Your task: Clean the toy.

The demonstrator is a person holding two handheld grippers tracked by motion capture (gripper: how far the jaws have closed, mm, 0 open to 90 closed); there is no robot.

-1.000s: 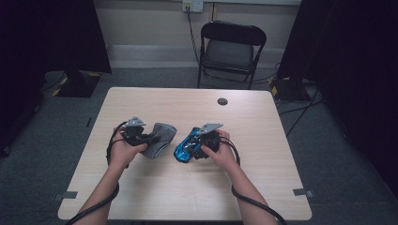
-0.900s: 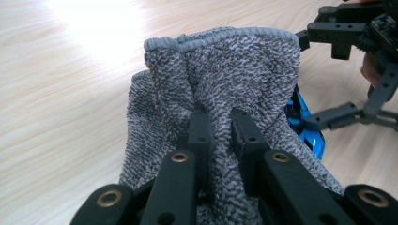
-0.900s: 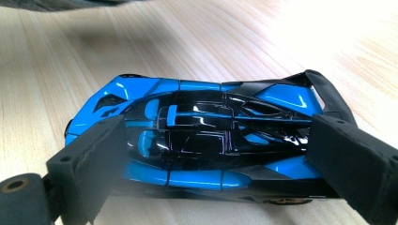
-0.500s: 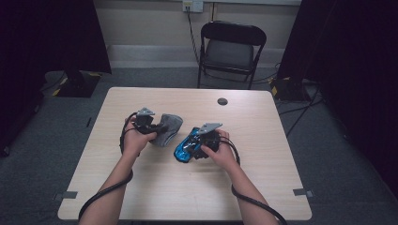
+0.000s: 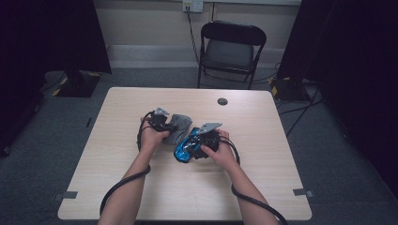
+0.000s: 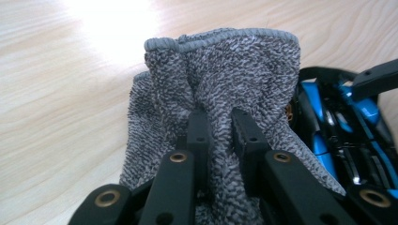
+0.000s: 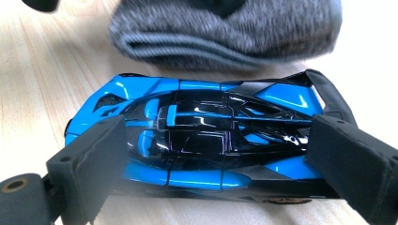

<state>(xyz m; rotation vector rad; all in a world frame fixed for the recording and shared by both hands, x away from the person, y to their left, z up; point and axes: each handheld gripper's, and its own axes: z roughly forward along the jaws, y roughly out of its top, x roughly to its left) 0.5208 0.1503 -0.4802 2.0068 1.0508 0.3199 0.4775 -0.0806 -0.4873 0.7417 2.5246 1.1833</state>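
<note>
Left tool closed, pinching a fold of the grey cloth that lies mid-counter. Right tool clamped end to end on the blue toy car, which rests on the counter just beside the cloth.

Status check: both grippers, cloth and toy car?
Left gripper shut on grey cloth. Right gripper clamps blue toy car end to end. Cloth right beside car; nothing in the way.

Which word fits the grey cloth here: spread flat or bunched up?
Bunched up. The grey cloth rises in folds where the left gripper pinches it, beside the blue toy car.
</note>
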